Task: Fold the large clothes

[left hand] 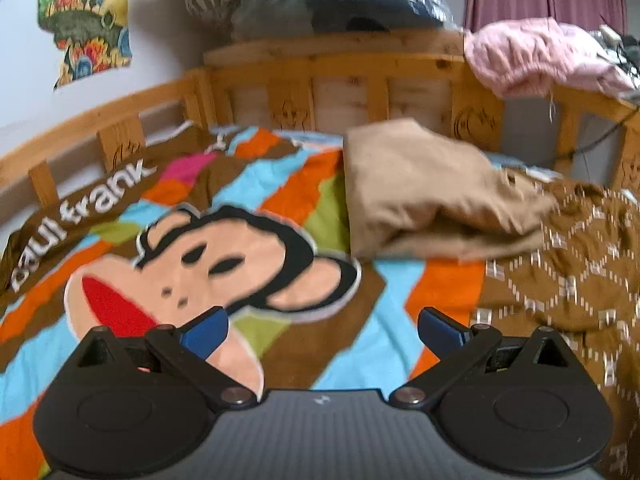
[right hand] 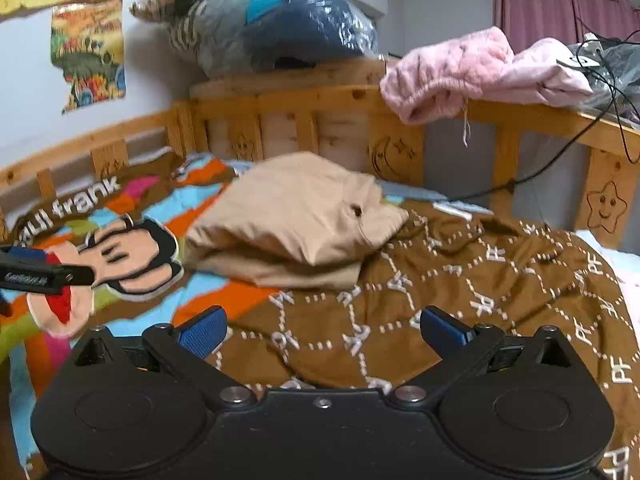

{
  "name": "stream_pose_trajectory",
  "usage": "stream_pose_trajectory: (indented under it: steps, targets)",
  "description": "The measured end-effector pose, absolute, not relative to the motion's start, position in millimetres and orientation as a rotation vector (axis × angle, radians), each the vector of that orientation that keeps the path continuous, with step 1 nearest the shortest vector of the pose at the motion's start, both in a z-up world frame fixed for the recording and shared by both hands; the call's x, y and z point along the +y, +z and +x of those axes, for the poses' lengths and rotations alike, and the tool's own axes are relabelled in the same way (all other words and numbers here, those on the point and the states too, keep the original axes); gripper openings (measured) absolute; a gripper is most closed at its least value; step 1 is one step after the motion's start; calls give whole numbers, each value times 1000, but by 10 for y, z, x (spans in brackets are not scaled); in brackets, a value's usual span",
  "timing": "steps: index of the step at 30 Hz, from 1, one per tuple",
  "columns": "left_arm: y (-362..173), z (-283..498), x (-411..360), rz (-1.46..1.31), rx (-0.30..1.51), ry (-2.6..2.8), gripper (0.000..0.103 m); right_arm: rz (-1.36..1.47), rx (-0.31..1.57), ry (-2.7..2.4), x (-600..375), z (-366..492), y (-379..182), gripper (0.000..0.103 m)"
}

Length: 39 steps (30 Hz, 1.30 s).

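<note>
A tan garment (left hand: 424, 196) lies folded in a thick bundle on the bed, toward the headboard; it also shows in the right wrist view (right hand: 296, 220). My left gripper (left hand: 323, 330) is open and empty, held above the colourful monkey-print bedspread (left hand: 224, 256), short of the bundle. My right gripper (right hand: 323, 330) is open and empty above the rumpled brown patterned blanket (right hand: 480, 280), also short of the bundle. The left gripper's tip (right hand: 36, 274) shows at the left edge of the right wrist view.
A wooden headboard (right hand: 304, 120) and side rail (left hand: 92, 128) bound the bed. Pink fleece clothing (right hand: 472, 72) hangs over the headboard at right, with a black cable (right hand: 560, 160). A plastic-wrapped bundle (right hand: 280, 28) sits on the headboard. Purple curtains (right hand: 560, 4) hang behind.
</note>
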State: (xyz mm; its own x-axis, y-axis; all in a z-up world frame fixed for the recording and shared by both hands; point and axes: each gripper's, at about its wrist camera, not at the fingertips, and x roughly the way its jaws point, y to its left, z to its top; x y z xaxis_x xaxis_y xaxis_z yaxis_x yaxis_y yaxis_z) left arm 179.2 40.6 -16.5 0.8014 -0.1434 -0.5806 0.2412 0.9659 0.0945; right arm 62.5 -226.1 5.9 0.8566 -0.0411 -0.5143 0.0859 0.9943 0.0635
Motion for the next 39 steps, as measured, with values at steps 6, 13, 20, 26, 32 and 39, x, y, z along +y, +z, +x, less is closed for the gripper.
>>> stream_pose_trajectory:
  steps: [6, 13, 20, 26, 32, 39]
  targets:
    - [-287, 1656, 471, 122, 648, -181, 102, 116, 545, -68, -2278, 609, 44, 102]
    - [-271, 1684, 474, 113, 633, -192, 102, 117, 573, -60, -2268, 649, 0, 102]
    - [-269, 1709, 467, 114, 635, -190, 102, 123, 598, -51, -2249, 656, -37, 102]
    - [-270, 1707, 471, 106, 633, -188, 102, 131, 602, -46, -2246, 666, -41, 102]
    - [-278, 1714, 453, 98, 643, -191, 102, 137, 602, -49, -2252, 670, -47, 102]
    - [-287, 1721, 448, 95, 643, -192, 102, 149, 603, -43, -2265, 667, -47, 102]
